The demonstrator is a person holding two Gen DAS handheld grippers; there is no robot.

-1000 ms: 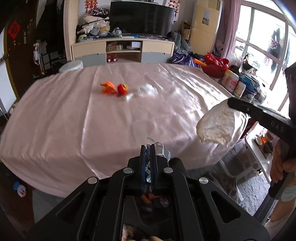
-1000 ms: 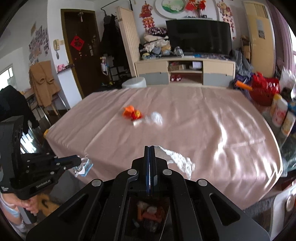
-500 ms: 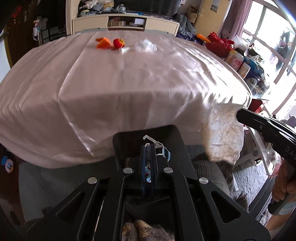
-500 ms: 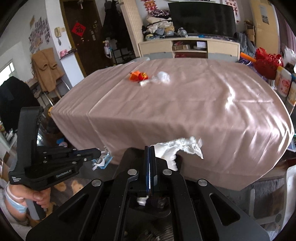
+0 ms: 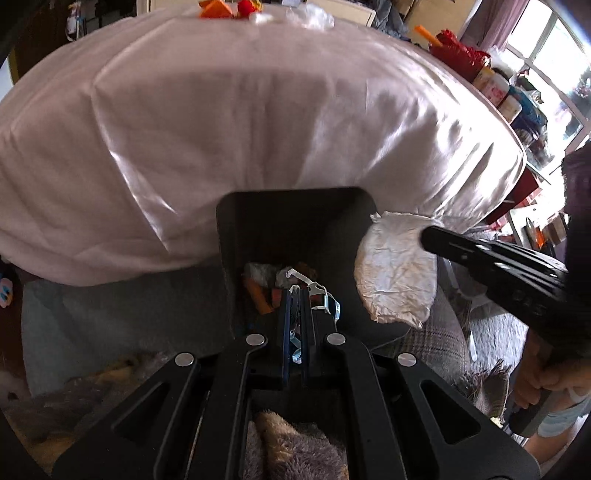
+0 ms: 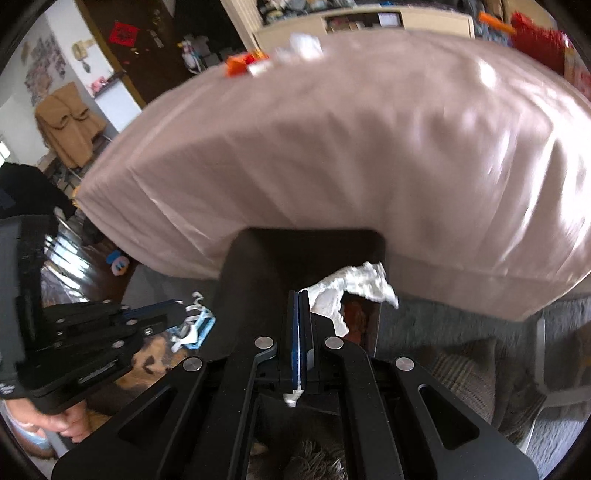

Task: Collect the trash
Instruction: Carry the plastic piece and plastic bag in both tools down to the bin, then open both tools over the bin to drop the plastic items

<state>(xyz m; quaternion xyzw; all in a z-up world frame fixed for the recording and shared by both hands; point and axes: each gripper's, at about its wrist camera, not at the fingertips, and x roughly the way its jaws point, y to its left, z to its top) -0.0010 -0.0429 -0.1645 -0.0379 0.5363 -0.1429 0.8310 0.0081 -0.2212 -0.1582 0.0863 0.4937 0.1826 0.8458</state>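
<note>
My left tongs (image 5: 297, 291) are clamped tight on a scrap of clear plastic packaging (image 5: 320, 295), right above the dark bin (image 5: 236, 236). My right tongs (image 6: 300, 295) are pinched closed on a crumpled white tissue (image 6: 354, 282) at the bin's right wall. Wrappers already lie in the bin's bottom. Behind the bin hangs the pink tablecloth (image 5: 229, 110). At the table's far edge sit orange and red wrappers (image 5: 225, 6) and a clear bag (image 5: 314, 16). Lettering on the tongs is too blurred to read.
</note>
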